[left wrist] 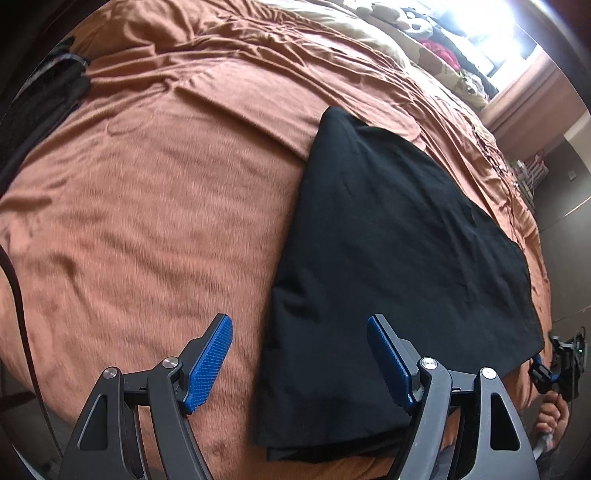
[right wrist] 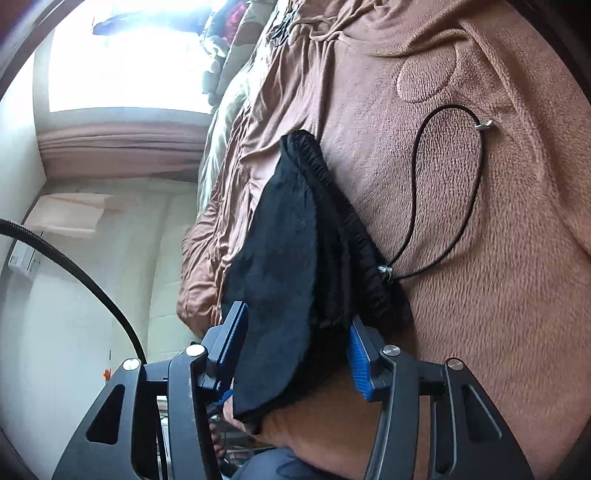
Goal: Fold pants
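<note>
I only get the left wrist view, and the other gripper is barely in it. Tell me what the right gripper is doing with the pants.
Observer: The right gripper has a folded edge of the pants between its pads, which appear to press on it.
Operator: Report which end that is.
Observer: The waistband end; its gathered elastic lies just beyond the fingers.
Operator: Check for anything loose.
Observer: A black drawstring loops out onto the brown blanket, metal tip showing.

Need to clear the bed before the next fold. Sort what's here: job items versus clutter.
Job: black pants; left gripper, open over their near edge; right gripper, pants between its jaws.

Clutter: stuffed toys; black cord; dark garment; orange blanket underneath.
</note>
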A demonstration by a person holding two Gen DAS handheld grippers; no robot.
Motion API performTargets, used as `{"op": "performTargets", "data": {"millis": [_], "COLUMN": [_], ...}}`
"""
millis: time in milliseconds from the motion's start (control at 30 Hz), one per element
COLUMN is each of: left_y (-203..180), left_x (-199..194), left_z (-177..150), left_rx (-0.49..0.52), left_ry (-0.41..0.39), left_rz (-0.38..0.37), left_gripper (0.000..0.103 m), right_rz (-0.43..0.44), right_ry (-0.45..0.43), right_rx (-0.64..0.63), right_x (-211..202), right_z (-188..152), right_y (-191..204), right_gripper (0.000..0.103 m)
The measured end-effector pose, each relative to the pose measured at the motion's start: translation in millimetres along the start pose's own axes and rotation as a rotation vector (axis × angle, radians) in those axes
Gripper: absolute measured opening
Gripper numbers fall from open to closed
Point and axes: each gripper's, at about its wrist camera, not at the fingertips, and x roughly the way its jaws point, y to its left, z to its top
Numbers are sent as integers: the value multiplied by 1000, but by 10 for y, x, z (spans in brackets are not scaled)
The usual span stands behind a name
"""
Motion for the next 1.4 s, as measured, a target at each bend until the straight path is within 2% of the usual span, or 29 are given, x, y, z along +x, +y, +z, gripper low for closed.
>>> {"op": "performTargets", "data": {"millis": [67, 133, 200, 233, 400, 533, 733, 867, 967, 1067, 1100, 1167, 1300, 1400], "left_y": [46, 93, 115, 127, 134, 137, 118, 99, 55, 58, 76, 104, 121, 156], "left_x": [0, -10, 10, 22, 6, 5, 22, 52, 73, 94, 93, 64, 32, 0], "left_z": [-64, -125, -166, -184, -227, -253, -252, -231, -234, -231, -221, -219, -236, -226], "left_rx": [-25, -52, -54, -56, -58, -55, -48, -51, -39, -40, -54, -62, -57, -75], "left_ry": [9, 1, 8, 14, 23, 36, 48, 57, 51, 46, 46, 41, 34, 33], "left_rz": [-10, -16, 6, 9, 11, -15, -22, -57, -48, -19, -28, -45, -56, -82], "left_gripper": [77, 70, 57, 55, 35, 29, 29, 47, 48, 21, 16, 10, 9, 9], "right_rz": [-19, -44, -72, -87, -95, -110, -162, -183, -204, -231, -237, -242, -213, -222], "right_ry": [7, 17, 27, 26, -11, -44, -79, -66, -55, -45, -43, -43, -66, -97], "right_rx": [1, -9, -32, -47, -130, -160, -159, -143, -128, -137, -146, -166, -246, -286], "right_x": [12, 45, 119, 104, 3, -133, -260, -233, -146, -54, -17, -3, -37, -153], "right_z": [27, 57, 54, 49, -18, -128, -351, -473, -418, -364, -338, -314, -312, -365], "right_y": [9, 26, 115, 164, 437, 541, 489, 457, 461, 526, 578, 682, 1062, 1178], "right_gripper": [29, 12, 8, 7, 5, 5, 5, 5, 5, 5, 5, 5, 5, 5]}}
